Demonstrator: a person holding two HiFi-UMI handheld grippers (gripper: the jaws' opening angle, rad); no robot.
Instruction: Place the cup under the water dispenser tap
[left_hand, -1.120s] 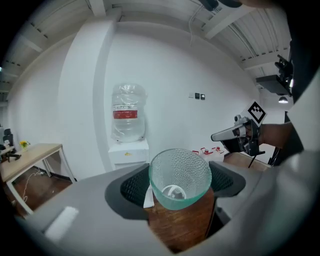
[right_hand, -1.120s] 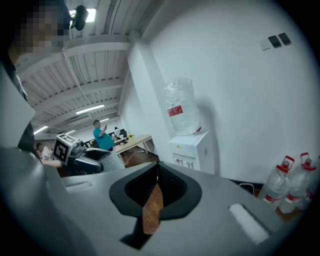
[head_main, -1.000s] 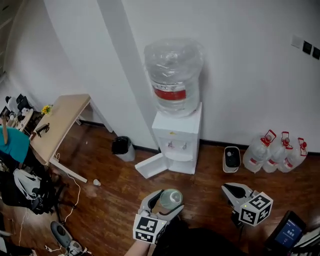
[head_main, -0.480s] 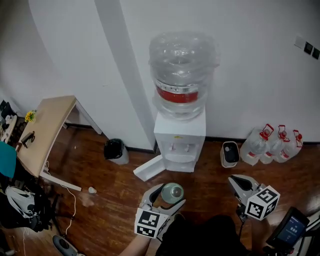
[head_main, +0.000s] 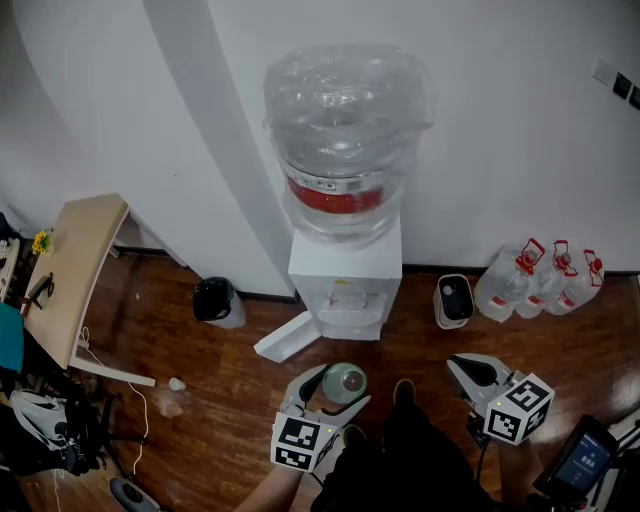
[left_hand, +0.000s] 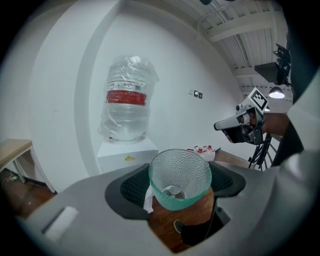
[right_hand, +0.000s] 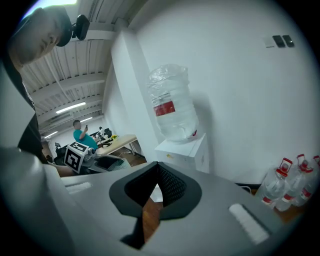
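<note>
Grips, in the left gripper (head_main: 335, 390), a pale green dimpled glass cup (left_hand: 180, 175), jaws pressed on its sides, mouth up, long axis upright, above the dark wooden floor (head_main: 230, 400). Faces, straight ahead and well apart from that cup, a white floor-standing water dispenser (head_main: 345, 270) under a clear plastic bottle with a red label (head_main: 345, 130), with the tap recess (head_main: 345, 300) low on its front. Calls, judging from this, for a forward carry and a lowering, cup kept upright, by the left side, the nearer one. At the right, nothing in the right gripper (head_main: 462, 366), jaws closed tip to tip.
</note>
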